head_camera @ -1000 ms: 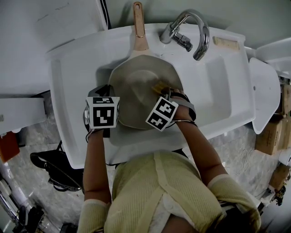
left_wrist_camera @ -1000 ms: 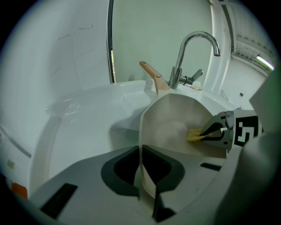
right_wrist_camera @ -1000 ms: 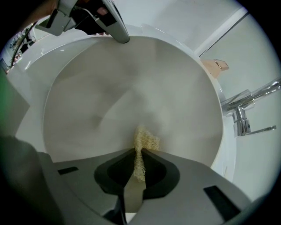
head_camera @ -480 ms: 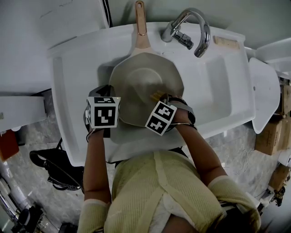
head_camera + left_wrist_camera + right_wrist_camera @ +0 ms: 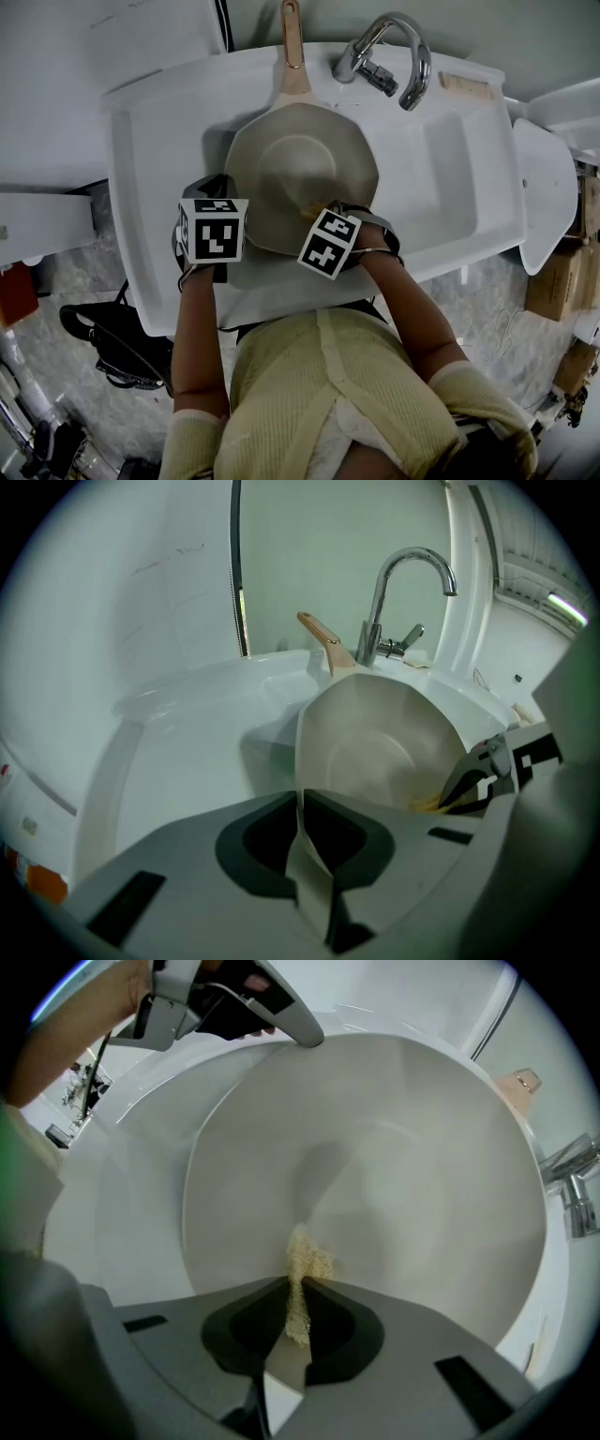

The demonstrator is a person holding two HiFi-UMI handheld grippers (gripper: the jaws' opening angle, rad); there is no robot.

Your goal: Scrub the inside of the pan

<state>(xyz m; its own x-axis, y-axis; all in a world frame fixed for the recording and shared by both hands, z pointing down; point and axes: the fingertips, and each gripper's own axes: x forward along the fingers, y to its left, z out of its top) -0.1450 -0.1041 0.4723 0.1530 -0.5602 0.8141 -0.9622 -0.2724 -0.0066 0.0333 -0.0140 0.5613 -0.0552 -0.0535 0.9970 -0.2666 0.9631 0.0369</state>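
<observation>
Pinching the near left rim of the pale grey, many-sided metal pan (image 5: 300,169), your left gripper (image 5: 302,822) steadies it in the white sink (image 5: 459,169), with its wooden handle (image 5: 292,66) pointing away from you. Your right gripper (image 5: 295,1307) is clamped on a yellow scrubbing pad (image 5: 305,1262) against the near right wall. The pan's floor lies ahead, toward that handle.

A marker cube (image 5: 330,243) hides part of the pan's (image 5: 295,169) near rim.
</observation>
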